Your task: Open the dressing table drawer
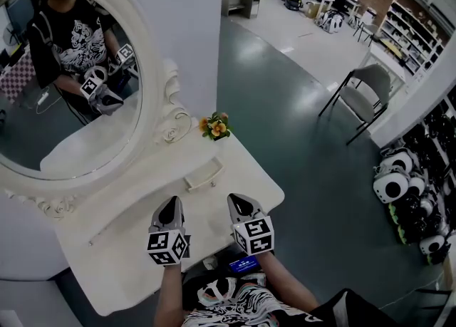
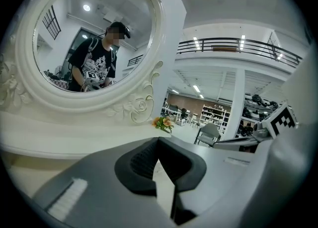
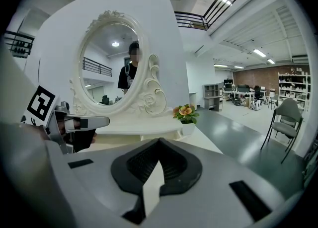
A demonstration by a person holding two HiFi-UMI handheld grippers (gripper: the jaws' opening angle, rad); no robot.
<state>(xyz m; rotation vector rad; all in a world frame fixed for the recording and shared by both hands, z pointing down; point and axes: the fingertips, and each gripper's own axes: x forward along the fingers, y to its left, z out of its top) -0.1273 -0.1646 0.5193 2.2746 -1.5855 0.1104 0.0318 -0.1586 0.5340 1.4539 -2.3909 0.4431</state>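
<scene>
The white dressing table (image 1: 135,236) stands below me, with an oval mirror (image 1: 64,83) at its back. A small drawer with a curved white handle (image 1: 204,176) sits under the mirror shelf, beyond both grippers. My left gripper (image 1: 171,206) hovers over the tabletop, shut and empty. My right gripper (image 1: 237,199) hangs beside it, also shut with nothing held. Both tips point toward the handle and stay short of it. In the left gripper view the jaws (image 2: 159,140) meet at the tip; in the right gripper view the gripper (image 3: 159,141) shows the same.
A small pot of orange flowers (image 1: 215,126) stands at the table's right back corner. A grey chair (image 1: 367,90) is out on the floor to the right. Black-and-white panda-like figures (image 1: 392,187) line the right wall. The tabletop's right edge (image 1: 274,190) drops to the floor.
</scene>
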